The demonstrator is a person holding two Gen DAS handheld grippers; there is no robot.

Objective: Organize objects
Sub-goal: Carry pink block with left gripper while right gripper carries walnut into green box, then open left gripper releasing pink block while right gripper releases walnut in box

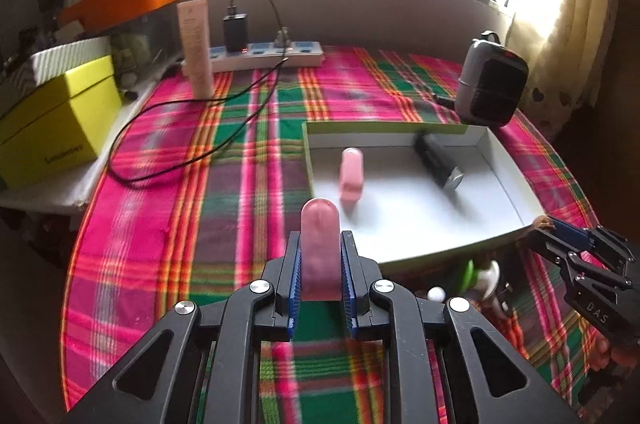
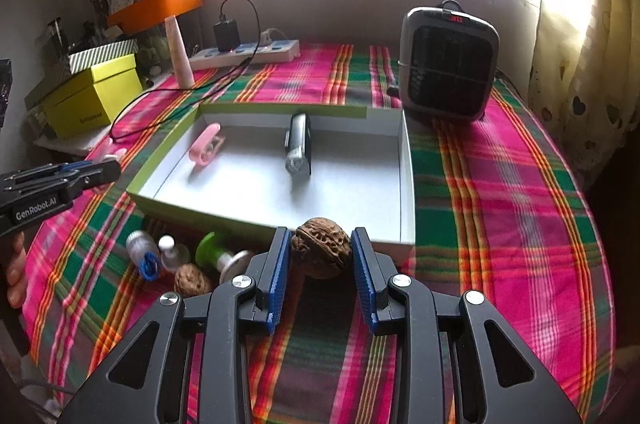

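Your left gripper [image 1: 320, 264] is clamped on a pink clip [image 1: 320, 244], held just short of the tray [image 1: 502, 160]. Your right gripper [image 2: 321, 256] squeezes a walnut [image 2: 321, 247] at the tray's near edge. The clip looks light and smooth, so it may slip; grip its flat sides. The walnut looks hard, round and bumpy, so pinch across its middle. Another clip [image 2: 206, 146] and a dark tube [image 2: 299, 144] lie inside.
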